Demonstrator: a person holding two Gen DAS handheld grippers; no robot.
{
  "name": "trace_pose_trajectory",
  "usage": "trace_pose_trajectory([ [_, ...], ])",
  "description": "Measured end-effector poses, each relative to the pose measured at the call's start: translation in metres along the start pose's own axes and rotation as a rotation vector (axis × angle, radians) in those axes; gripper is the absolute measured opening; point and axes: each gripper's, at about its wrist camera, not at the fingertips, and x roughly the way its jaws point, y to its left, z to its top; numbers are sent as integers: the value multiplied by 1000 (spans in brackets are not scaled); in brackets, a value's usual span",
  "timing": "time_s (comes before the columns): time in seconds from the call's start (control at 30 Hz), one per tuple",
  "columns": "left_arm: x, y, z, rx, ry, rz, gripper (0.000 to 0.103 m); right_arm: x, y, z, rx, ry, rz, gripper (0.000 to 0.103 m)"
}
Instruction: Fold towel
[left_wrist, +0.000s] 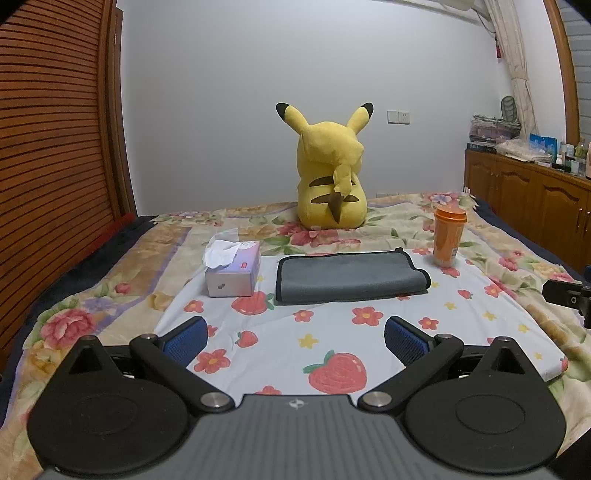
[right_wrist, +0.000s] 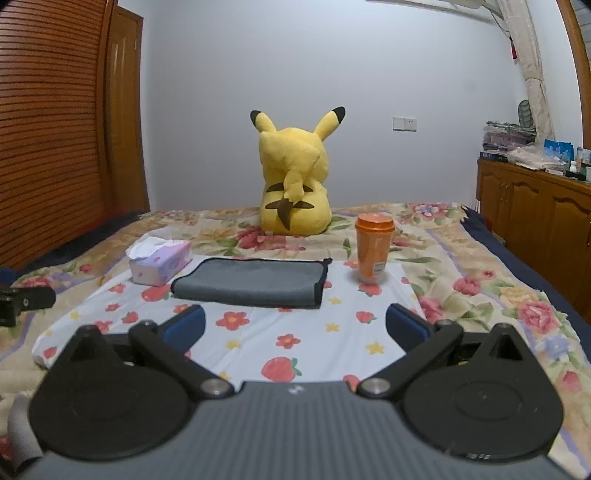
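Observation:
A grey towel with black trim lies folded flat on a white strawberry-print cloth on the bed. It also shows in the right wrist view. My left gripper is open and empty, held back from the towel's near edge. My right gripper is open and empty, also short of the towel. The other gripper's tip shows at the right edge of the left wrist view and at the left edge of the right wrist view.
A tissue box stands left of the towel, an orange lidded cup to its right. A yellow plush toy sits behind. A wooden louvred door is left, wooden cabinets right.

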Motion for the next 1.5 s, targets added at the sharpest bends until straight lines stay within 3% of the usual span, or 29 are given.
trace_pose_trajectory([
  [1.5, 0, 0, -1, 13, 0, 4, 103, -1, -3, 0, 7, -3, 0, 103],
])
